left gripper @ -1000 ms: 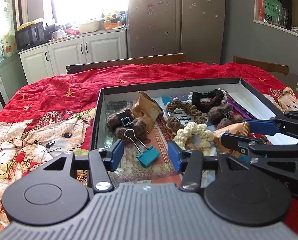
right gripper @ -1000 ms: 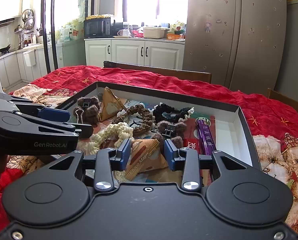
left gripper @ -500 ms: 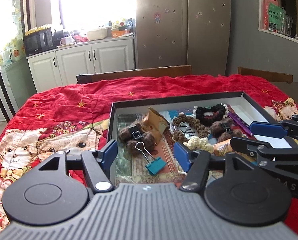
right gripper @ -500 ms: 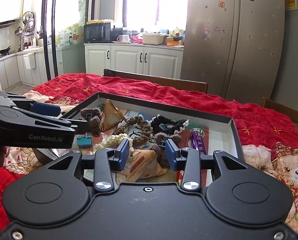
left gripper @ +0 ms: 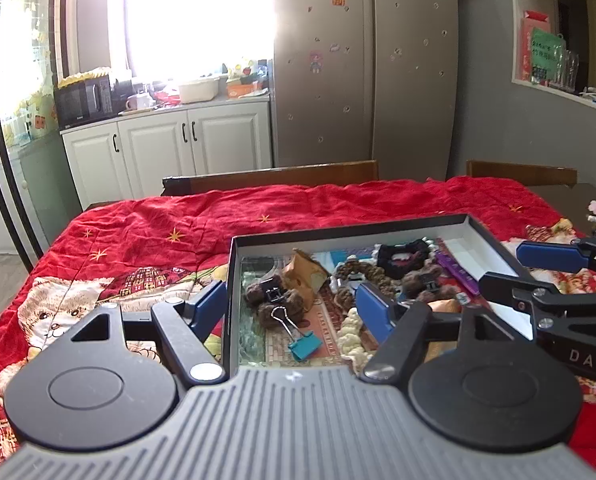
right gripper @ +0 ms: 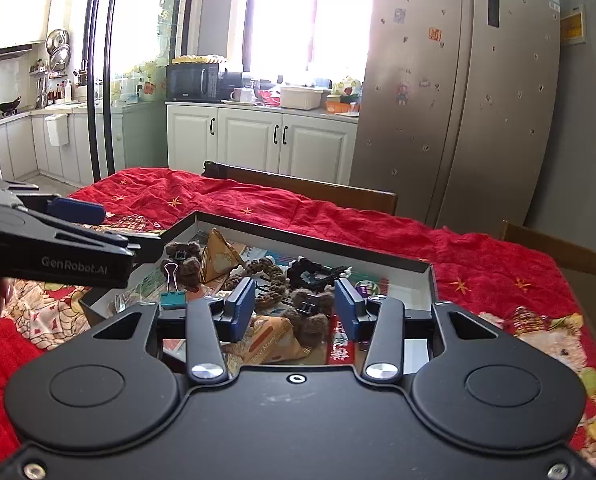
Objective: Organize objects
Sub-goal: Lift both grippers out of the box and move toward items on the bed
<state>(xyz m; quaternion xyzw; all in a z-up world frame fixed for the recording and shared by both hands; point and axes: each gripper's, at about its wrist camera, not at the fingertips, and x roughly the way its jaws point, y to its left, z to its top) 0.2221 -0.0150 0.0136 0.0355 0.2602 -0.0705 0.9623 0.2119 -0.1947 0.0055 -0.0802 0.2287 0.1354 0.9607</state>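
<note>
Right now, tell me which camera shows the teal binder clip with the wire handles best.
The left wrist view. There the teal binder clip with silver wire handles lies unobstructed in the black shallow box, body and handles both visible. In the right wrist view the clip sits partly behind that claw's own frame, its lower edge hidden.

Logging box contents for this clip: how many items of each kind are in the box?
Scrunchies: 3 (brown, cream, black)
Brown fuzzy clips: 2
Triangular snack packets: 2
Teal binder clip: 1
Purple packet: 1
Total: 9
</note>
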